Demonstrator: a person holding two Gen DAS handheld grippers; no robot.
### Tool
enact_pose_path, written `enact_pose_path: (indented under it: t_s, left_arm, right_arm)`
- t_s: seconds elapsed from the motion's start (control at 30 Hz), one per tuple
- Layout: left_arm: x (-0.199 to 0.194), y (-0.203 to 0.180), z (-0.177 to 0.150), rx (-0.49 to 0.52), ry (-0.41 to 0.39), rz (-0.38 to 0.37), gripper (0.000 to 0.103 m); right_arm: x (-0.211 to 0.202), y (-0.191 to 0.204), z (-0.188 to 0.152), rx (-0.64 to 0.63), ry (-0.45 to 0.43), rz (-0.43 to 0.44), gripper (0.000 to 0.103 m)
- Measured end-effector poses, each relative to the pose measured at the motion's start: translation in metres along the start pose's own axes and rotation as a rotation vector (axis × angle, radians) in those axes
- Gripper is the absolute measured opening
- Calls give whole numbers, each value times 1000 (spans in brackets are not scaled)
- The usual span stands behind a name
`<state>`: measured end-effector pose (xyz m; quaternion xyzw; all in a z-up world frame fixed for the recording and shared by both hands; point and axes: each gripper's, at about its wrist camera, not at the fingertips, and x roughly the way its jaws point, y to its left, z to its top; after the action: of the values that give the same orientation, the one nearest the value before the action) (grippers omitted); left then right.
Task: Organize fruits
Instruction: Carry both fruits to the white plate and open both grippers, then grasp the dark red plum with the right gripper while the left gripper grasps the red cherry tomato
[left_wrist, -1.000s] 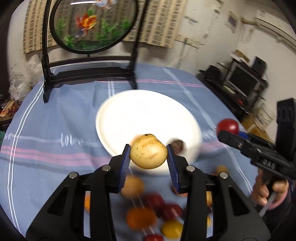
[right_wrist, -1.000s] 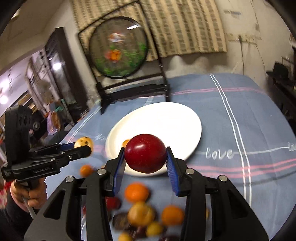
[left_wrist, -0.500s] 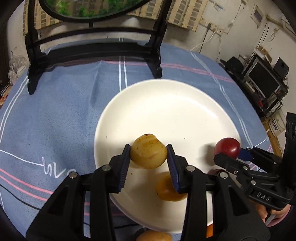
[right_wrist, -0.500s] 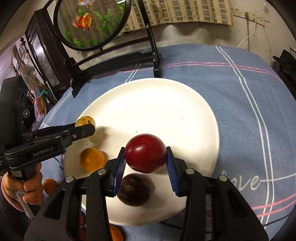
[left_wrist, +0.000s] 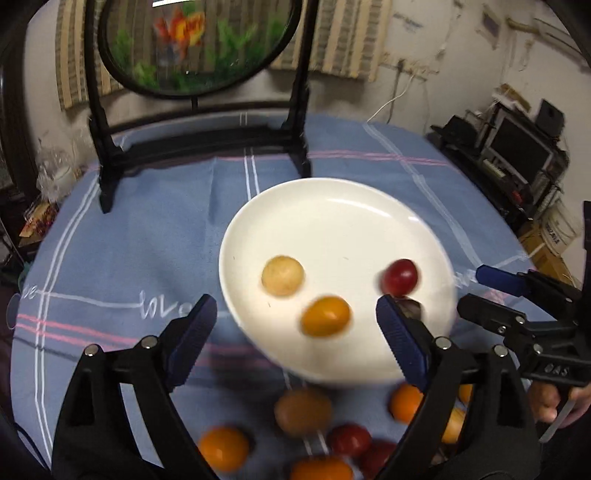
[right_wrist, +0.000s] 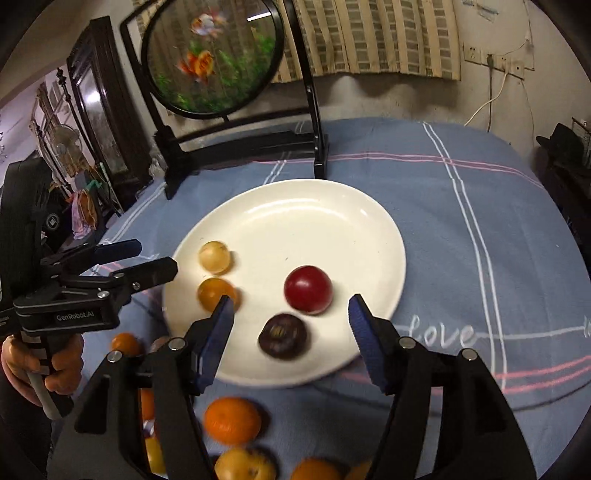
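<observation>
A white plate (left_wrist: 354, 206) (right_wrist: 295, 206) sits on the blue tablecloth. On it lie a pale yellow fruit (left_wrist: 282, 276) (right_wrist: 214, 257), an orange fruit (left_wrist: 325, 316) (right_wrist: 216, 293), a red fruit (left_wrist: 400, 277) (right_wrist: 308, 289) and a dark purple fruit (right_wrist: 283, 336). My left gripper (left_wrist: 295, 332) is open and empty, above the plate's near edge; it also shows in the right wrist view (right_wrist: 142, 260). My right gripper (right_wrist: 291, 334) is open and empty over the plate's near edge; it also shows in the left wrist view (left_wrist: 484, 291).
Several loose orange, red and brown fruits (left_wrist: 303, 411) (right_wrist: 232, 419) lie on the cloth in front of the plate. A round fish picture on a black stand (left_wrist: 199, 44) (right_wrist: 214, 55) stands behind the plate. Furniture and clutter surround the table.
Both grippers opened and pulled back. The yellow fruit and the red fruit now lie on the plate, released.
</observation>
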<state>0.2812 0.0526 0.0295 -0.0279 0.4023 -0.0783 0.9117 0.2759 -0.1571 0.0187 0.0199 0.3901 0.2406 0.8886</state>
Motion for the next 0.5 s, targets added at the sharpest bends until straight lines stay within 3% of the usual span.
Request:
enact_pose_path:
  t_s: [0.1, 0.23, 0.37, 0.5]
  left_arm:
    - [-37, -8, -27, 0, -55, -44, 100]
    - [-76, -16, -87, -6, -136, -13, 100]
    - [-87, -26, -139, 11, -97, -16, 100]
    - [-93, -38, -178, 77, -80, -64, 100]
  right_arm:
    - [-29, 5, -25, -29, -39, -17, 65]
    - [-61, -2, -75, 6, -100, -29, 65]
    - [-75, -12, -117, 54, -70, -51, 65]
    - [-78, -2, -144, -15, -37, -72, 65]
